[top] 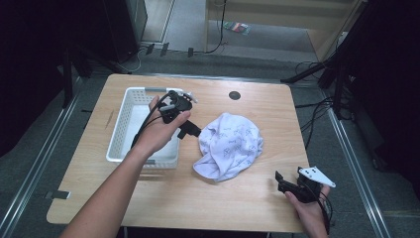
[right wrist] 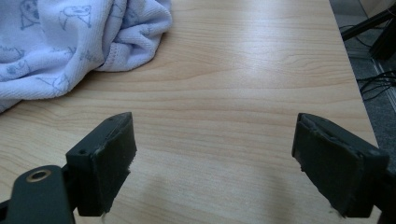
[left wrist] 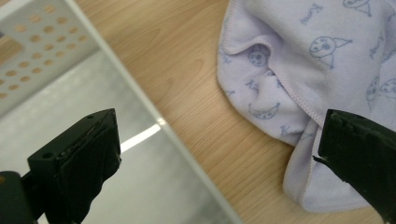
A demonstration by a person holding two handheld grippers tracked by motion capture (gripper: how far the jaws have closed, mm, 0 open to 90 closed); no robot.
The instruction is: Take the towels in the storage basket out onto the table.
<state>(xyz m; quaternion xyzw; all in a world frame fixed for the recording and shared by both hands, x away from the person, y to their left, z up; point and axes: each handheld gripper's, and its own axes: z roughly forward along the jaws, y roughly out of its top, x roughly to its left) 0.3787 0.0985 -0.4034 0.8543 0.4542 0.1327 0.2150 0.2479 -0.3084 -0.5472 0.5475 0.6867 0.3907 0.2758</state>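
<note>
A crumpled pale lavender cloth with small printed figures lies at the middle of the wooden table. To its left stands a white perforated basket. My left gripper hovers over the basket's right rim, open and holding nothing. In the left gripper view its jaws straddle the basket's rim and the cloth's near edge. My right gripper is low at the table's front right corner, open and holding nothing. In the right gripper view its jaws frame bare wood, and the cloth lies ahead to the left.
A black round grommet sits in the tabletop near the far edge. Cables trail on the floor to the right, close to the table's side. Dark stands rise at both far corners.
</note>
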